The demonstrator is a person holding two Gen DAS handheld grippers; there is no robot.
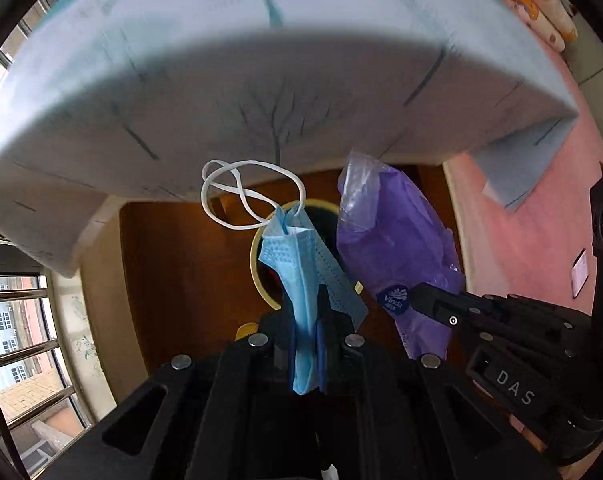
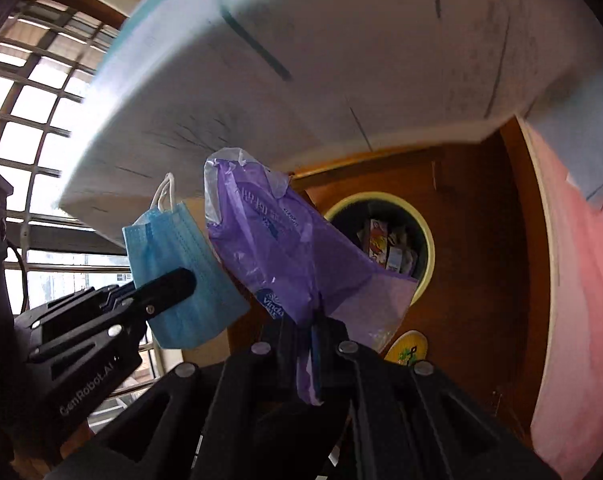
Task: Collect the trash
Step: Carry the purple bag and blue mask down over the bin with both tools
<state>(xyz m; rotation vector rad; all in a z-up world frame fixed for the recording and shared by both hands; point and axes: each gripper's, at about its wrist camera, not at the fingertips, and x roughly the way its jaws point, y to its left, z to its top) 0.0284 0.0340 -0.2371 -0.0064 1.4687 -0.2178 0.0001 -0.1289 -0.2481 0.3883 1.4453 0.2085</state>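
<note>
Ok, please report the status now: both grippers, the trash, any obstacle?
Left gripper shut on blue pleated face mask. Right gripper shut on purple plastic tissue wrapper. Round yellow-rimmed bin below, nothing blocking.

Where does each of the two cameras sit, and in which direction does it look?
Left wrist view: sits on the left gripper, looks down along its fingers at the blue face mask it clamps, above the trash bin; the right gripper shows at the right side.
Right wrist view: sits on the right gripper, looks down at the purple tissue wrapper it clamps; the left gripper shows at the left side.
Shared: mask, wrapper, bin, the blue mattress.
</note>
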